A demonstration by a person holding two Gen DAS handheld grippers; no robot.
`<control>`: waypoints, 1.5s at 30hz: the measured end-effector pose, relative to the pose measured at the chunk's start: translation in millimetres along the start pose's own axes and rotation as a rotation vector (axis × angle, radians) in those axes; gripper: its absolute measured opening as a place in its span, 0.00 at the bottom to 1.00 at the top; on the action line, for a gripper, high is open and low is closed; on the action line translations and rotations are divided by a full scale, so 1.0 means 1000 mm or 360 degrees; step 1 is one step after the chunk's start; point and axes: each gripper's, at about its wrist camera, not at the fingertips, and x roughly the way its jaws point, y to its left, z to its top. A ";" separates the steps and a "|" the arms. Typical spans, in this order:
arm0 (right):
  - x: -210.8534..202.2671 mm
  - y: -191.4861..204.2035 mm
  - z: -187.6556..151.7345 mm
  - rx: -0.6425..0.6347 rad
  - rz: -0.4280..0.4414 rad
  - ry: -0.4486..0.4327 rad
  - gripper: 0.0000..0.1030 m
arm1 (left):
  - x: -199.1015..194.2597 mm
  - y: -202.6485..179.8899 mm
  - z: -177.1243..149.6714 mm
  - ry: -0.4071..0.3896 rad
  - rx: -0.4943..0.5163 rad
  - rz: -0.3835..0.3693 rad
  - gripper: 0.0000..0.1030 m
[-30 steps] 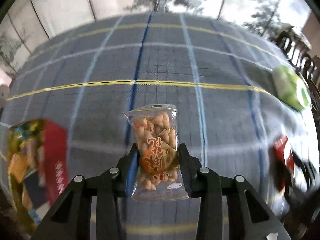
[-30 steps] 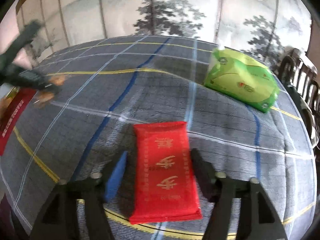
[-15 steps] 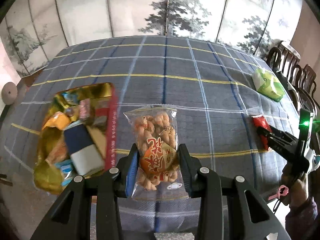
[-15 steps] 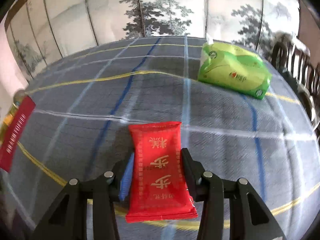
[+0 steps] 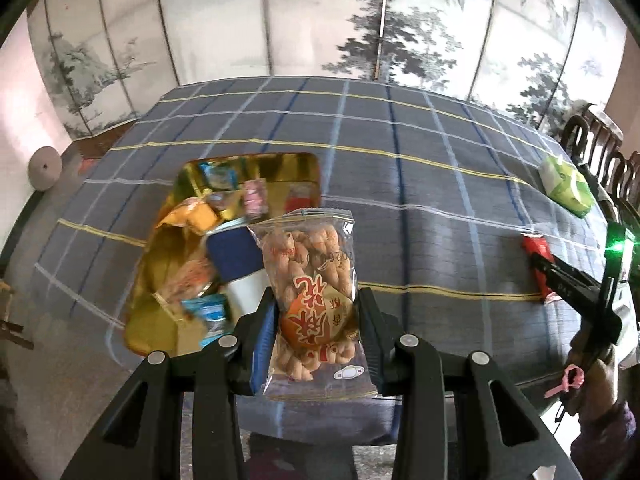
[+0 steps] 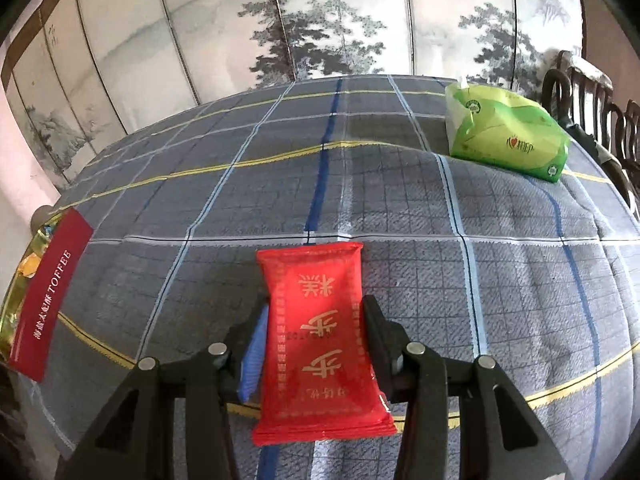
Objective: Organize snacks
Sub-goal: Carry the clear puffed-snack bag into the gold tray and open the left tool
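My left gripper (image 5: 316, 312) is shut on a clear bag of fried dough twists (image 5: 312, 264), held up above the table. The bag hangs over the near right corner of an open gold tin (image 5: 280, 168) that holds several snacks. At the far right of the left wrist view, my right gripper (image 5: 540, 268) grips a red packet (image 5: 534, 246) near the table's edge. In the right wrist view the right gripper (image 6: 316, 308) is shut on that red packet (image 6: 320, 340), pads pressing both its long sides. The tin's red side panel (image 6: 48, 292) shows at far left.
A green tissue pack (image 6: 504, 136) lies on the checked tablecloth (image 6: 400, 200) at the back right, also the tissue pack (image 5: 564, 186) in the left wrist view. Dark wooden chairs (image 5: 600, 148) stand along the right side. A painted folding screen (image 5: 360, 20) stands behind the table.
The left gripper carried the twist bag back and up, and the gold tin slid from the left edge to under the bag. The right fingers closed onto the red packet.
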 end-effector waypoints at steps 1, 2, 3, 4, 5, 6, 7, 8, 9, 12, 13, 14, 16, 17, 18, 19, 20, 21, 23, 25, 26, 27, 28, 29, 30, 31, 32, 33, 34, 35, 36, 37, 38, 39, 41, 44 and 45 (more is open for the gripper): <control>0.000 0.001 0.000 -0.0011 -0.0013 -0.0002 0.44 | 0.001 0.003 -0.001 -0.0004 -0.0002 0.0013 0.34; 0.000 0.004 -0.001 -0.0028 -0.0032 -0.0006 0.44 | 0.001 0.006 -0.002 -0.0006 -0.0005 0.0021 0.34; 0.001 0.006 -0.002 -0.0046 -0.0053 -0.0011 0.44 | 0.002 0.010 -0.003 -0.0008 -0.0011 0.0031 0.34; 0.001 0.007 -0.002 -0.0059 -0.0066 -0.0009 0.44 | 0.003 0.013 -0.004 -0.0009 -0.0019 0.0035 0.34; 0.001 0.007 -0.002 -0.0059 -0.0067 -0.0009 0.44 | 0.004 0.016 -0.005 -0.0010 -0.0026 0.0038 0.34; 0.001 0.005 -0.001 -0.0050 -0.0055 -0.0010 0.44 | 0.005 0.019 -0.005 -0.0011 -0.0031 0.0045 0.34; 0.000 0.004 -0.001 -0.0043 -0.0047 -0.0012 0.44 | 0.007 0.022 -0.006 -0.0011 -0.0035 0.0056 0.34; 0.000 0.004 -0.001 -0.0042 -0.0045 -0.0013 0.44 | 0.008 0.025 -0.006 -0.0007 -0.0043 0.0063 0.34; 0.000 0.004 -0.002 -0.0049 -0.0053 -0.0013 0.44 | 0.010 0.028 -0.006 -0.0005 -0.0050 0.0064 0.34; 0.000 0.008 -0.004 -0.0081 -0.0080 -0.0018 0.44 | 0.015 0.036 -0.007 -0.0002 -0.0067 0.0081 0.34; 0.000 0.008 -0.005 -0.0082 -0.0079 -0.0020 0.44 | 0.017 0.038 -0.008 -0.0002 -0.0070 0.0086 0.34; 0.000 0.008 -0.004 -0.0082 -0.0078 -0.0020 0.44 | 0.019 0.040 -0.007 -0.0003 -0.0071 0.0091 0.34; 0.000 0.008 -0.005 -0.0082 -0.0079 -0.0020 0.44 | 0.022 0.044 -0.008 -0.0007 -0.0070 0.0113 0.34; 0.000 0.008 -0.005 -0.0082 -0.0079 -0.0020 0.44 | 0.024 0.046 -0.009 -0.0007 -0.0071 0.0119 0.34; 0.000 0.008 -0.004 -0.0082 -0.0078 -0.0020 0.44 | 0.026 0.049 -0.009 -0.0007 -0.0074 0.0121 0.34; 0.000 0.008 -0.004 -0.0082 -0.0078 -0.0020 0.44 | 0.027 0.051 -0.010 -0.0007 -0.0077 0.0121 0.34; 0.000 0.008 -0.004 -0.0083 -0.0079 -0.0020 0.44 | 0.029 0.053 -0.010 -0.0005 -0.0079 0.0123 0.34; 0.000 0.008 -0.004 -0.0084 -0.0080 -0.0020 0.44 | 0.031 0.055 -0.010 -0.0003 -0.0080 0.0125 0.34; 0.000 0.008 -0.004 -0.0084 -0.0080 -0.0020 0.44 | 0.034 0.059 -0.011 0.0001 -0.0086 0.0126 0.34; 0.000 0.008 -0.004 -0.0083 -0.0079 -0.0020 0.44 | 0.038 0.063 -0.012 0.0009 -0.0090 0.0131 0.34; 0.000 0.008 -0.004 -0.0084 -0.0080 -0.0019 0.44 | 0.039 0.065 -0.012 0.0011 -0.0094 0.0135 0.34; 0.000 0.008 -0.005 -0.0086 -0.0081 -0.0019 0.44 | 0.041 0.067 -0.013 0.0012 -0.0100 0.0135 0.34; 0.000 0.008 -0.005 -0.0086 -0.0082 -0.0019 0.44 | 0.042 0.069 -0.013 0.0010 -0.0108 0.0130 0.34; 0.000 0.008 -0.005 -0.0087 -0.0082 -0.0019 0.44 | 0.042 0.072 -0.013 0.0006 -0.0117 0.0125 0.34; 0.000 0.008 -0.005 -0.0086 -0.0082 -0.0019 0.44 | 0.043 0.074 -0.013 0.0004 -0.0122 0.0121 0.34; 0.000 0.008 -0.005 -0.0086 -0.0082 -0.0019 0.44 | 0.043 0.077 -0.014 0.0001 -0.0130 0.0113 0.34; 0.000 0.008 -0.005 -0.0086 -0.0082 -0.0019 0.44 | 0.044 0.080 -0.014 -0.0001 -0.0137 0.0104 0.34; 0.000 0.008 -0.005 -0.0087 -0.0082 -0.0019 0.44 | 0.045 0.083 -0.014 0.0000 -0.0144 0.0100 0.35; 0.000 0.008 -0.005 -0.0087 -0.0082 -0.0019 0.44 | 0.045 0.086 -0.014 -0.0002 -0.0149 0.0103 0.34; 0.000 0.008 -0.005 -0.0087 -0.0082 -0.0019 0.45 | 0.046 0.089 -0.015 -0.0003 -0.0156 0.0104 0.34; 0.000 0.008 -0.005 -0.0087 -0.0082 -0.0019 0.45 | 0.046 0.091 -0.015 -0.0002 -0.0162 0.0102 0.34; 0.000 0.008 -0.005 -0.0087 -0.0082 -0.0019 0.45 | 0.048 0.095 -0.015 0.0005 -0.0175 0.0099 0.34; 0.000 0.008 -0.005 -0.0087 -0.0082 -0.0019 0.45 | 0.050 0.097 -0.014 0.0010 -0.0183 0.0101 0.34; 0.000 0.008 -0.005 -0.0086 -0.0081 -0.0019 0.45 | 0.052 0.099 -0.014 0.0018 -0.0192 0.0106 0.34; 0.000 0.008 -0.005 -0.0087 -0.0081 -0.0019 0.45 | 0.055 0.103 -0.014 0.0033 -0.0207 0.0100 0.34; 0.000 0.008 -0.005 -0.0085 -0.0080 -0.0019 0.45 | 0.059 0.103 -0.011 0.0037 -0.0206 0.0102 0.34; 0.000 0.008 -0.005 -0.0086 -0.0081 -0.0019 0.45 | 0.060 0.101 -0.010 0.0038 -0.0200 0.0099 0.34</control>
